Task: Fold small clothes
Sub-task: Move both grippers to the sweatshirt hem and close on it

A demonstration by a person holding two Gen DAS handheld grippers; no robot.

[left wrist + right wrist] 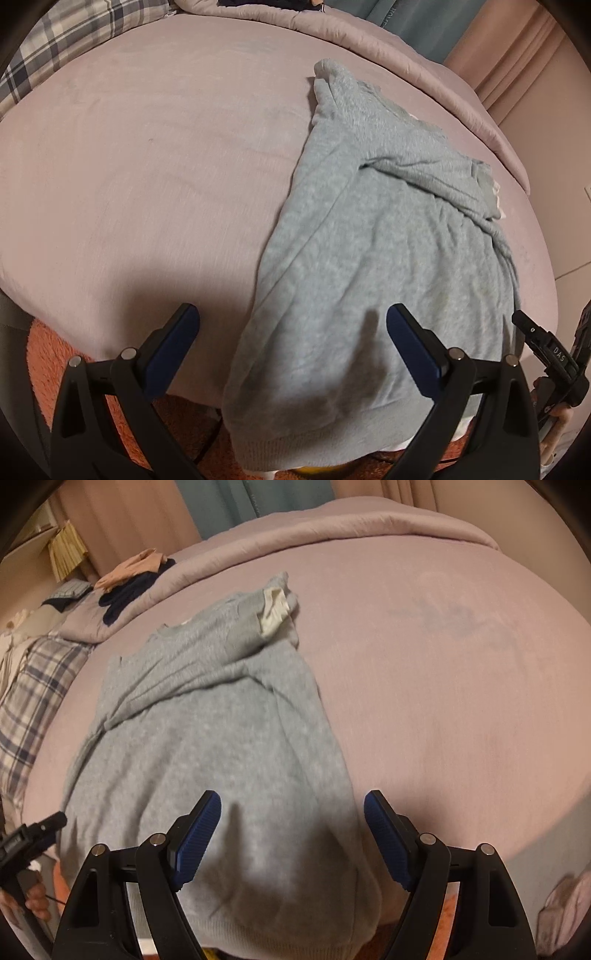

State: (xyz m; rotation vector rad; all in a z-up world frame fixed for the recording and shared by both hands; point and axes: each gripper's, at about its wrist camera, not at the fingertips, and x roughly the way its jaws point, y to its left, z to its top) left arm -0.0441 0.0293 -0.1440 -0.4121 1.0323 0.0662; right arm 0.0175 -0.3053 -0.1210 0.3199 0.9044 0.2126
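1. Pink bedding is covering the bed (pixel 147 166) that is filling both of our views, and it is carrying the grey sweater (pixel 369 258) we are meant to fold.
2. We are seeing the sweater lying partly folded, with one sleeve (pixel 207 657) crossing its upper body and a white lining showing at the cuff; its ribbed hem (pixel 277 934) is hanging over the near edge of the bed.
3. We are holding the left tongs (pixel 291 336) released, jaws spread wide, above the sweater's lower left part, one finger over the grey knit and the other over bare bedding; they are gripping nothing.
4. We are holding the right tongs (pixel 291 819) released as well, hovering over the sweater's lower right edge, gripping nothing.
5. We are noticing a plaid pillow (pixel 33 701) lying at the left side of the bed in the right wrist view.
6. Farther off, we are seeing dark and peach clothes (pixel 129 579) lying on the rolled quilt (pixel 332 528), with pink and teal curtains (pixel 229 502) hanging behind.
7. An orange rug (pixel 48 369) is showing below the bed's near edge.
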